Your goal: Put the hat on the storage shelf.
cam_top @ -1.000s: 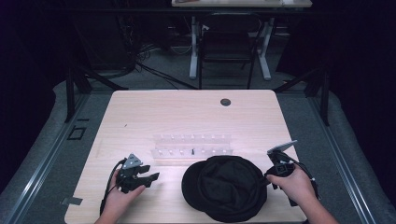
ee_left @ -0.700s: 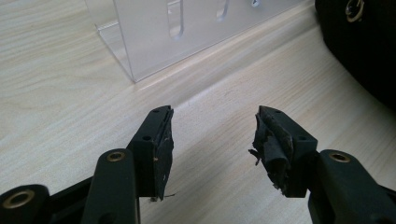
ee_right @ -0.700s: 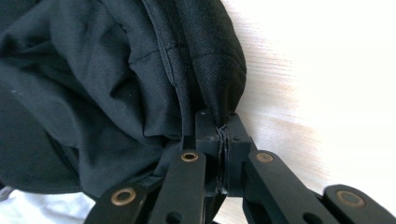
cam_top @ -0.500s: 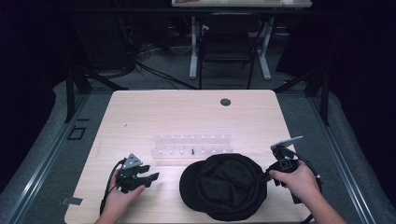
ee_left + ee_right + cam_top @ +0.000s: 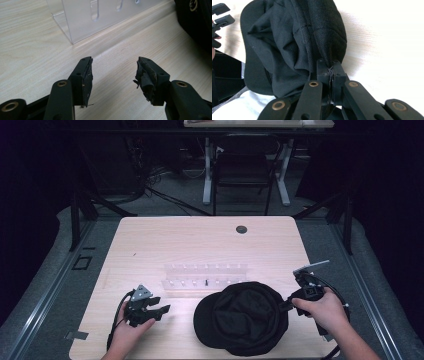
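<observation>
A dim room is seen around one pale wooden table point(image 5: 150, 240), with a dark chair point(image 5: 243, 170) and white desk legs point(image 5: 206, 170) behind it. On the table one black cap point(image 5: 242, 317) is found, at the near edge and right of the middle. One clear plastic rack point(image 5: 205, 279) is placed just behind the cap, and one small dark round mark point(image 5: 241, 229) is seen near the far edge. Two grippers are counted, one in each hand.

The left gripper point(image 5: 162, 310) is held low over the table, left of the cap and apart from it. Its jaws are parted, with nothing but bare wood between them. The right gripper point(image 5: 286, 305) is at the cap's right edge, and its jaws are clamped tight on the cap's fabric.

In the left gripper view, the left gripper point(image 5: 113, 72) is shown with its worn pads point(image 5: 143, 75) spread wide. One corner of the rack point(image 5: 82, 22) and its slots are made out close up, along with a brass eyelet point(image 5: 193, 4) on the cap, which cannot be made out from the high view.

In the right gripper view, the right gripper point(image 5: 331, 75) is seen pinching a fold of the cap point(image 5: 287, 45), whose crumpled cloth hangs bunched from the jaws. The left gripper point(image 5: 220, 12) is glimpsed far off at the top left corner. The whole outline of the cap and its place on the table are given by the high view.
</observation>
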A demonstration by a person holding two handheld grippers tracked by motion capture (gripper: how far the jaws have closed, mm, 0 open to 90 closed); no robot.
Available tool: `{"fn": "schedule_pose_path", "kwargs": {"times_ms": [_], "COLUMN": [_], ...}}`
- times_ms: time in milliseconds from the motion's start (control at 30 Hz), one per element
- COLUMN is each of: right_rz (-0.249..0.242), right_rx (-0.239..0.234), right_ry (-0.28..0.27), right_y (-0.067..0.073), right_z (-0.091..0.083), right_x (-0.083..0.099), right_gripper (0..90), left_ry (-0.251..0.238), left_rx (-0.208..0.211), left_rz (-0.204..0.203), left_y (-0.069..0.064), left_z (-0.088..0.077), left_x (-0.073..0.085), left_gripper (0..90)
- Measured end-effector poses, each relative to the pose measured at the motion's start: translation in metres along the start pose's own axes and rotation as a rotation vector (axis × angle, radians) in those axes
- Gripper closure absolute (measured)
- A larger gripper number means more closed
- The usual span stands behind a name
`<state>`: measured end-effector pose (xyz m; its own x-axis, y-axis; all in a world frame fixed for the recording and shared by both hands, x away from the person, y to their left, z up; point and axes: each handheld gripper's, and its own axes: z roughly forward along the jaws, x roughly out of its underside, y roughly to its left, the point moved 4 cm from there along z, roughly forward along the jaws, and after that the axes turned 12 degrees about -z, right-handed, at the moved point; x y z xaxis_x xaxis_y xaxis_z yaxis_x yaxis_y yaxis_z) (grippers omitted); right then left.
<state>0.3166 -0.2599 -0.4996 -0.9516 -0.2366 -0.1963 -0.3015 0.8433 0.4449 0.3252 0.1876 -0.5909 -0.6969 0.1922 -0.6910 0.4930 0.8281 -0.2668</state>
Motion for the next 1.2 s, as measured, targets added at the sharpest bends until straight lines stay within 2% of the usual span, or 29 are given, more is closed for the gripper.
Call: {"fn": "schedule_pose_path", "kwargs": {"times_ms": [67, 233, 333, 400, 467, 533, 833, 867, 1000, 1200], "right_rz": [-0.023, -0.029, -0.012, -0.016, -0.020, -0.019, -0.004, 0.003, -0.010, 0.011], "right_rx": [-0.010, -0.039, -0.076, -0.085, -0.119, -0.133, -0.192, -0.211, -0.246, -0.294], "right_ry": [0.019, 0.013, -0.014, -0.013, -0.025, -0.037, -0.043, -0.039, -0.050, -0.077], "right_y": [0.003, 0.009, 0.017, 0.018, 0.022, 0.025, 0.030, 0.030, 0.030, 0.033], "right_z": [-0.005, -0.012, -0.019, -0.021, -0.026, -0.028, -0.032, -0.034, -0.036, -0.040], "right_x": [0.000, -0.002, -0.004, -0.004, -0.005, -0.006, -0.007, -0.007, -0.007, -0.009], "right_gripper": [88.2, 88.2, 88.2, 88.2, 88.3, 88.3, 88.3, 88.3, 88.3, 88.4], "left_ry": [0.000, -0.001, -0.001, -0.001, -0.002, -0.001, -0.001, -0.003, -0.002, 0.000], "left_rx": [-0.001, -0.004, -0.004, -0.003, -0.003, -0.003, -0.003, -0.003, -0.003, -0.003], "left_rz": [0.000, 0.003, 0.003, 0.001, 0.003, 0.003, -0.002, -0.003, -0.003, -0.004], "left_y": [0.000, 0.000, 0.000, 0.000, 0.000, 0.000, 0.000, 0.000, 0.000, 0.001], "left_z": [0.000, 0.000, 0.000, 0.000, 0.000, 0.000, 0.001, 0.001, 0.001, 0.001], "left_x": [0.000, 0.000, 0.000, 0.000, 0.000, 0.000, 0.000, 0.000, 0.000, 0.000], "left_gripper": [46.6, 46.6, 46.6, 46.6, 46.6, 46.6, 45.7, 45.2, 44.2, 43.9]}}
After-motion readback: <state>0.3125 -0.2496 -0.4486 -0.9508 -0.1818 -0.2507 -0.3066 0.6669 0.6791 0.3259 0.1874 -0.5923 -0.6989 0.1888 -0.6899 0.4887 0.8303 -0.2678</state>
